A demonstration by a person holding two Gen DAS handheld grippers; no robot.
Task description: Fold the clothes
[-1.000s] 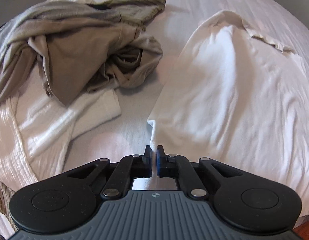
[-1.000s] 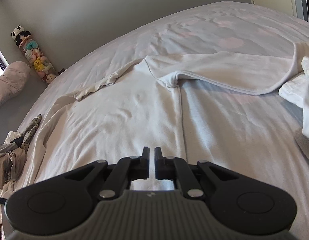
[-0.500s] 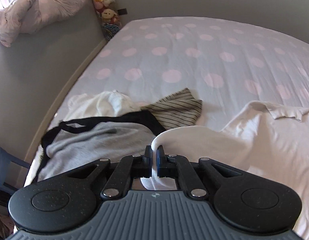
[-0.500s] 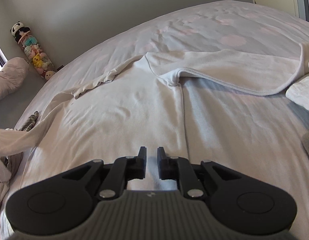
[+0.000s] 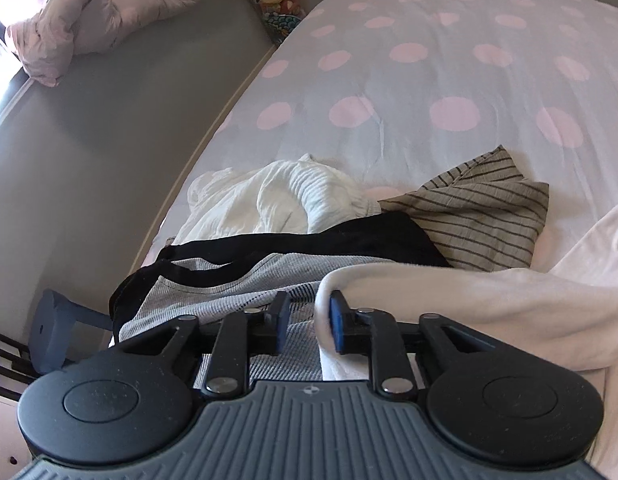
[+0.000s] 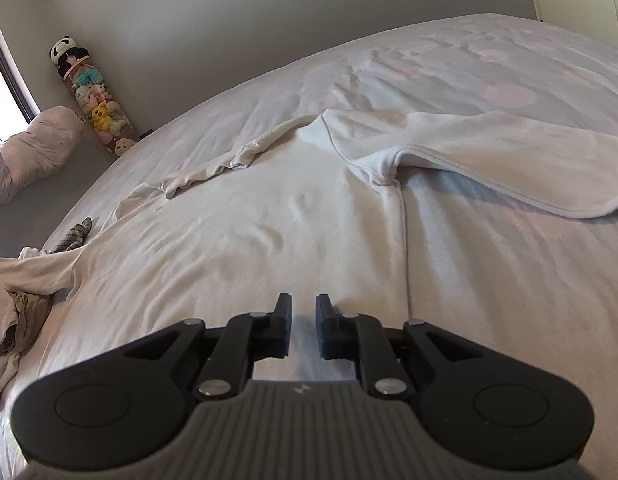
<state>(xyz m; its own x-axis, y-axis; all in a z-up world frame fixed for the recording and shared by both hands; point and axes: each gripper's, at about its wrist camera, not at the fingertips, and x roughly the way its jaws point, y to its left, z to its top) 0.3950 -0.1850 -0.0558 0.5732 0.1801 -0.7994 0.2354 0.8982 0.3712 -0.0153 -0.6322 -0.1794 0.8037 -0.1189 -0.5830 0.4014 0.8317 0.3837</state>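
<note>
Cloth is all I am watching here: the white garment (image 6: 269, 248) is lying spread across the bed (image 6: 489, 60), soft, light and floppy. The left tongs (image 5: 305, 318) are standing spread, with its sleeve end draping against one finger, above the heap of other clothes (image 5: 293, 216). The right tongs (image 6: 303, 324) are hovering parted over its near hem. Seams and corners are looking like the firmest places to pinch.

Bedsheet (image 5: 449, 80) pink-dotted; cream shirt (image 6: 269, 240); striped garment (image 5: 489, 216).
</note>
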